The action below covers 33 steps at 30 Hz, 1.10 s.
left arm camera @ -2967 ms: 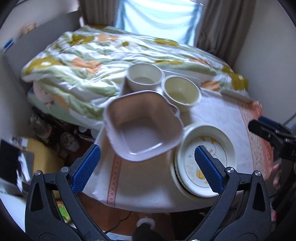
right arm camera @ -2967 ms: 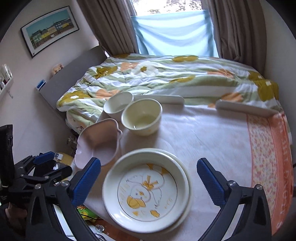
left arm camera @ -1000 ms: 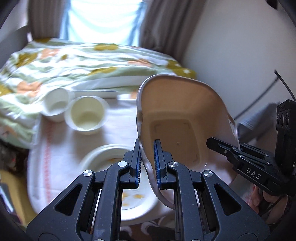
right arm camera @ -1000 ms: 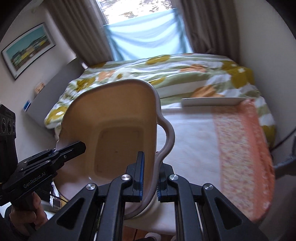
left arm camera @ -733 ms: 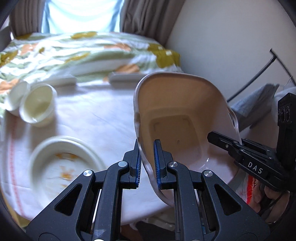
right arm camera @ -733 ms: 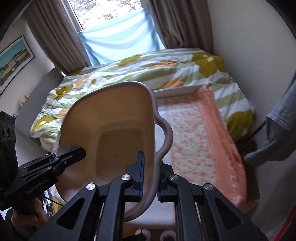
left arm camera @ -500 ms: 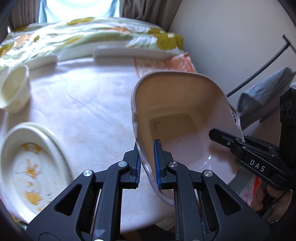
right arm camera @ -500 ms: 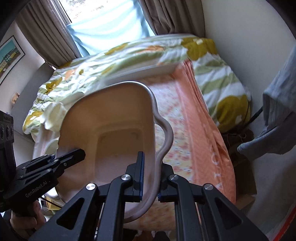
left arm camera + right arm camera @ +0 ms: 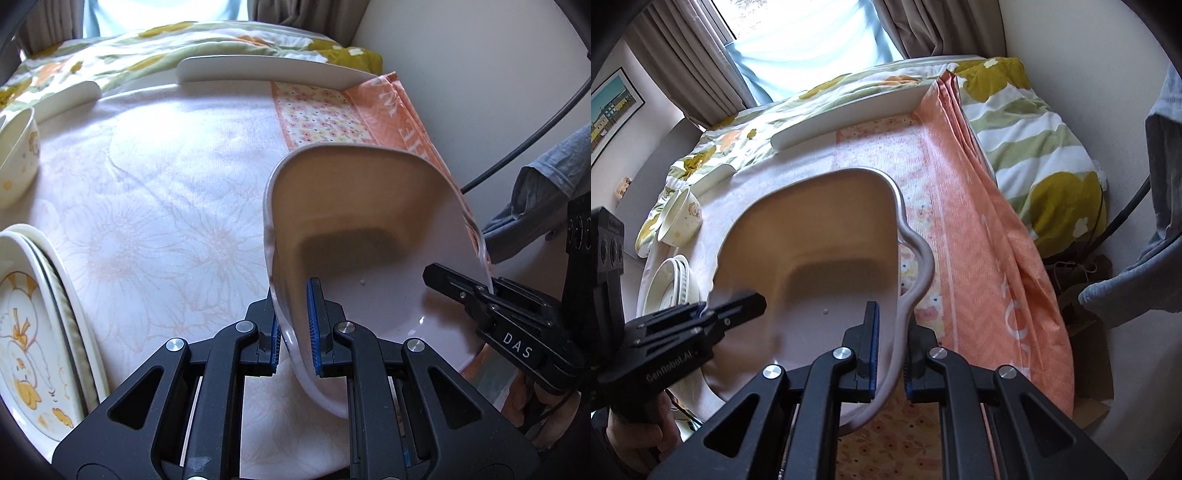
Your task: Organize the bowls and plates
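The left gripper (image 9: 295, 328) is clamping one rim of the square pink bowl (image 9: 369, 236), and the right gripper (image 9: 888, 345) is pinching the opposite rim beside the bowl's curved handle (image 9: 921, 269); both pairs of jaws are standing nearly together, with only the thin wall between the blue pads (image 9: 313, 325). The bowl is hanging tilted, apparently just over the orange border (image 9: 979, 221) at the right end of the tablecloth (image 9: 166, 221), well apart from the stacked duck plates (image 9: 33, 332) and the cream bowl (image 9: 681, 219) at the left end. Judged from this pose, the main risks are that the smooth rim is sliding between the pads if the two grippers are drawing apart or twisting unevenly, and that the bowl is landing too near the draped table edge. The bowl's underside and any contact with the cloth are hidden; the plates are cut off at the frame edge, and their number is hard to count.
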Available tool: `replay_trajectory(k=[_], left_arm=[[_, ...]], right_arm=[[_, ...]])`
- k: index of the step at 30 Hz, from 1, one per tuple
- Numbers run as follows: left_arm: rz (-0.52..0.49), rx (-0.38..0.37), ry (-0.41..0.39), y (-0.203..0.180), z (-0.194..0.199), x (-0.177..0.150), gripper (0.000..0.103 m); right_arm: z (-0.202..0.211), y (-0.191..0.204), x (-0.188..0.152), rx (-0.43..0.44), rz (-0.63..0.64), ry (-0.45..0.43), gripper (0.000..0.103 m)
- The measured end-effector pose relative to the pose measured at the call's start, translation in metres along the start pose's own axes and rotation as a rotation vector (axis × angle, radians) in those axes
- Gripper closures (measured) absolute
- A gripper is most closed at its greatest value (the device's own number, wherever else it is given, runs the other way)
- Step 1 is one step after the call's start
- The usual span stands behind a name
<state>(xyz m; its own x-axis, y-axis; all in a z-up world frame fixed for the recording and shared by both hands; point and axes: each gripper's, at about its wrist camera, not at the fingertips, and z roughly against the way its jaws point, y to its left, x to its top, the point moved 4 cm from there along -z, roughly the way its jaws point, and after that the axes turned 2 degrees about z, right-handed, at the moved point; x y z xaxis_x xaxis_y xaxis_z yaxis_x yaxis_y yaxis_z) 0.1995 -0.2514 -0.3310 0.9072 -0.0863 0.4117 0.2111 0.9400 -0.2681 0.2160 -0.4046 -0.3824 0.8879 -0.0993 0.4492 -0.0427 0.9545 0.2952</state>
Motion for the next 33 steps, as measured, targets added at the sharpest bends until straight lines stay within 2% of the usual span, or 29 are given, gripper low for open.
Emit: replay_trajectory(k=[6, 7, 9, 10, 11, 12, 14, 15, 16, 20, 23, 25, 30, 33], left_arm=[[0.001, 0.021, 0.015, -0.002, -0.002, 0.003, 0.092], [0.005, 0.024, 0.022, -0.002, -0.004, 0.004, 0.088], [0.017, 0.019, 0.033, -0.001, -0.006, 0.006, 0.065], [0.02, 0.019, 0.03, -0.001, -0.006, 0.008, 0.038], [0.022, 0.022, 0.015, -0.001, -0.003, 0.009, 0.023], [0.021, 0.028, -0.01, -0.001, 0.002, 0.011, 0.021], [0.011, 0.042, -0.024, -0.002, 0.007, 0.014, 0.017], [0.007, 0.053, -0.022, -0.002, 0.007, 0.016, 0.017], [0.004, 0.061, -0.02, -0.002, 0.008, 0.017, 0.017], [0.025, 0.091, -0.035, 0.003, 0.02, 0.021, 0.016], [0.055, 0.082, -0.055, 0.008, 0.04, 0.023, 0.014], [0.062, 0.09, -0.071, 0.01, 0.056, 0.024, 0.014], [0.111, 0.115, -0.138, 0.026, 0.119, 0.026, 0.013], [0.141, 0.154, -0.207, 0.042, 0.163, 0.024, 0.005]], right_arm=[[0.0, -0.006, -0.001, 0.009, 0.003, -0.005, 0.093], [0.002, -0.006, -0.001, 0.004, 0.009, -0.009, 0.093], [0.003, -0.006, -0.001, -0.001, 0.017, -0.009, 0.093], [0.003, -0.006, -0.001, 0.003, 0.021, -0.004, 0.091], [0.003, -0.007, -0.002, 0.004, 0.023, -0.003, 0.088], [0.005, -0.007, -0.002, 0.005, 0.026, -0.006, 0.081], [0.009, -0.008, -0.003, 0.013, 0.033, -0.024, 0.054], [0.011, -0.008, -0.004, 0.019, 0.035, -0.034, 0.031], [0.013, -0.008, -0.004, 0.023, 0.037, -0.04, 0.016], [0.024, -0.004, -0.008, 0.026, 0.083, -0.06, 0.012], [0.039, 0.0, -0.01, 0.011, 0.11, -0.088, 0.002], [0.052, 0.006, -0.009, 0.008, 0.126, -0.099, 0.001], [0.091, 0.034, 0.003, 0.011, 0.17, -0.165, 0.001], [0.11, 0.056, 0.014, 0.024, 0.2, -0.202, 0.001]])
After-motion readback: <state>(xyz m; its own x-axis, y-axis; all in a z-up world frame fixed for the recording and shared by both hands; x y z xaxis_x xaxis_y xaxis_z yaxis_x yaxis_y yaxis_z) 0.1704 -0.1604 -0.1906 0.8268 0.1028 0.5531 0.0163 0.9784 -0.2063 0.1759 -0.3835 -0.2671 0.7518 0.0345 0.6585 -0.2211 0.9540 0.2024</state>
